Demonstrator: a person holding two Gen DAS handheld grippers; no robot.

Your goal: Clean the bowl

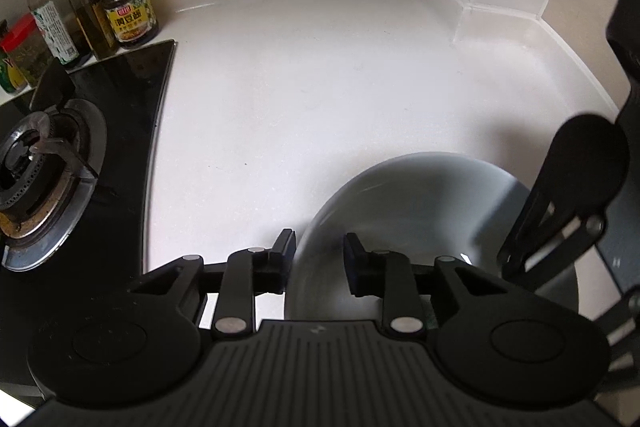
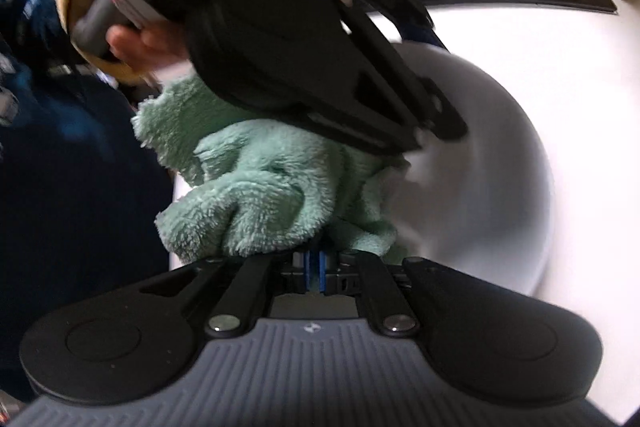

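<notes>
A white bowl (image 1: 424,203) sits on the white counter, blurred by motion. My left gripper (image 1: 318,255) straddles the bowl's near rim, one finger outside and one inside; the jaws look closed on the rim. The right gripper's body (image 1: 576,187) reaches into the bowl from the right. In the right wrist view my right gripper (image 2: 316,263) is shut on a green fluffy cloth (image 2: 264,183) pressed inside the bowl (image 2: 480,179). The left gripper (image 2: 320,67) crosses above the cloth and grips the bowl's far rim.
A black gas hob with a burner (image 1: 44,167) lies left of the bowl. Bottles and a sauce jar (image 1: 128,11) stand at the back left by the wall. The counter (image 1: 320,67) ends at a tiled corner at the back right. The person's hand (image 2: 136,43) shows at left.
</notes>
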